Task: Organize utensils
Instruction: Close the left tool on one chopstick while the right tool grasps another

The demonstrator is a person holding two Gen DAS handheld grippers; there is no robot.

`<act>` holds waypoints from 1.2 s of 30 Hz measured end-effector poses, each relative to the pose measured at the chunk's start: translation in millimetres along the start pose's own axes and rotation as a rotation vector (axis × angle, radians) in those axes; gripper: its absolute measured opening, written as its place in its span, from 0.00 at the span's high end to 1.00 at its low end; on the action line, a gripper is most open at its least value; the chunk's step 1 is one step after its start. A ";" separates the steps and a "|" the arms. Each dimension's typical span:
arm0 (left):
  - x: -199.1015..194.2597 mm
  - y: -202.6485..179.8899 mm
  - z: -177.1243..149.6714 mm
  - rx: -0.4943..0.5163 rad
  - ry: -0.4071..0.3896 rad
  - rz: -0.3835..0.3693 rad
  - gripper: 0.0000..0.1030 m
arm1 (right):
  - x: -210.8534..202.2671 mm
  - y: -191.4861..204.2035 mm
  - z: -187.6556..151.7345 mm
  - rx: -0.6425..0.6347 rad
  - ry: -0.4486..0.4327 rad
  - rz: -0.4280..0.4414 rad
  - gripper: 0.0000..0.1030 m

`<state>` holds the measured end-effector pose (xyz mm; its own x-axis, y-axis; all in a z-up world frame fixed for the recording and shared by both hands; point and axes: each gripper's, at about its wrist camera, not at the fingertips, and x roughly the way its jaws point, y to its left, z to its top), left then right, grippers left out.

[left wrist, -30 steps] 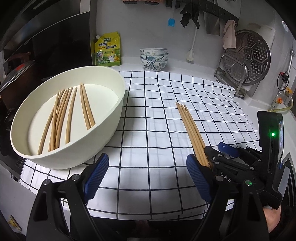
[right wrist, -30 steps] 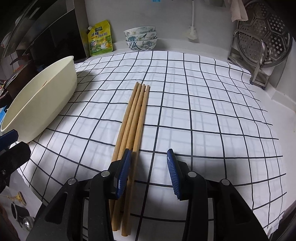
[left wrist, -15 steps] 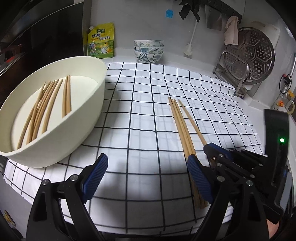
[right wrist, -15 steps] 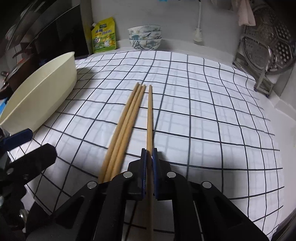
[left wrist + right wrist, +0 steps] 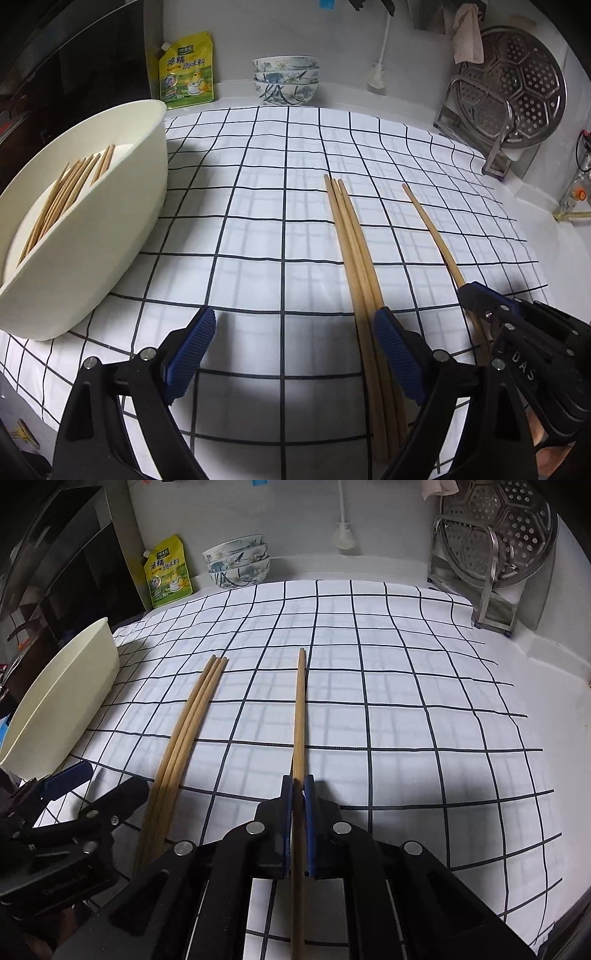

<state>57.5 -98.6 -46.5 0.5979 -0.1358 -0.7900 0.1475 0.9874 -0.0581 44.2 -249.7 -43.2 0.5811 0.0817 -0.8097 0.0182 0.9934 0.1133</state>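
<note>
My right gripper [image 5: 298, 794] is shut on one wooden chopstick [image 5: 300, 709] and holds it just above the checked cloth; it also shows in the left wrist view [image 5: 432, 232]. Three more chopsticks [image 5: 354, 251] lie bundled on the cloth, also seen in the right wrist view [image 5: 188, 720]. My left gripper [image 5: 295, 354] is open and empty, its right finger beside the bundle. A cream oval basin [image 5: 110, 221] at the left holds several chopsticks [image 5: 62, 199].
A checked cloth [image 5: 258, 184] covers the counter. At the back stand a yellow seasoning pouch [image 5: 186, 70] and stacked patterned bowls [image 5: 285, 79]. A metal rack with a steamer plate [image 5: 509, 92] stands at the back right. The counter edge is close below the grippers.
My right gripper closed on one chopstick from the bundle and moved it to the right, away from the other three. My left gripper shifted right, so the basin slid left in its view.
</note>
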 end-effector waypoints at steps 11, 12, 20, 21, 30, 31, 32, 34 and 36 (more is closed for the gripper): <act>6.9 -1.5 -3.4 0.004 0.007 0.045 0.14 | -1.2 -0.4 0.9 -0.004 -0.008 0.002 0.78; 8.6 -2.0 -2.3 0.007 0.012 0.052 0.14 | -1.4 -0.3 0.7 -0.007 -0.008 -0.001 0.78; 19.2 -3.6 8.8 -0.003 0.023 0.066 0.14 | 0.5 6.9 -0.8 -0.057 -0.007 -0.026 0.72; 20.1 -4.4 9.5 -0.001 0.019 0.067 0.16 | 0.7 8.7 -1.3 -0.069 -0.009 -0.036 0.72; 14.8 -15.6 11.3 0.043 -0.001 0.028 0.75 | 1.1 18.9 -3.6 -0.132 -0.014 -0.066 0.90; 14.3 -16.0 11.5 0.044 0.003 0.019 0.80 | 1.2 19.9 -3.7 -0.135 -0.014 -0.069 0.93; 14.3 -15.8 11.7 0.044 0.006 0.013 0.90 | 1.2 19.9 -3.6 -0.135 -0.015 -0.069 0.94; 13.8 -14.2 11.5 0.034 0.013 -0.008 0.93 | 1.1 17.6 -2.6 -0.123 -0.013 -0.056 0.94; 13.1 -12.9 10.8 0.026 0.018 -0.022 0.93 | 0.4 13.0 -1.6 -0.096 -0.010 -0.033 0.94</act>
<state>72.0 -114.0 -49.5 0.5802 -0.1558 -0.7995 0.1812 0.9816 -0.0598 43.3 -236.7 -43.0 0.5893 0.0490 -0.8064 -0.0409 0.9987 0.0308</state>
